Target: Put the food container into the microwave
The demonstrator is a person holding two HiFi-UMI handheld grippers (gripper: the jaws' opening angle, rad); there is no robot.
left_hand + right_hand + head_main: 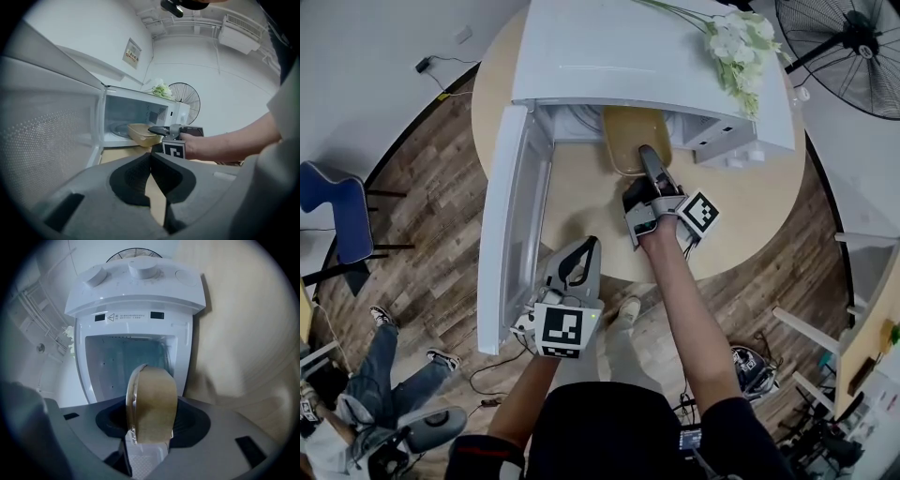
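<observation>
Tan food container [630,139] clamped in right hand-held gripper [647,161].

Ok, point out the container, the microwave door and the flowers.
container [628,136], head view, its tan top
microwave door [512,242], head view, inner window
flowers [737,43], head view, white blooms

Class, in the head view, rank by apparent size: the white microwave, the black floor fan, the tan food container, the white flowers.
1. white microwave
2. black floor fan, though cut off by the frame
3. tan plastic food container and white flower bunch: look alike; the container is partly hidden, so unranked
</observation>
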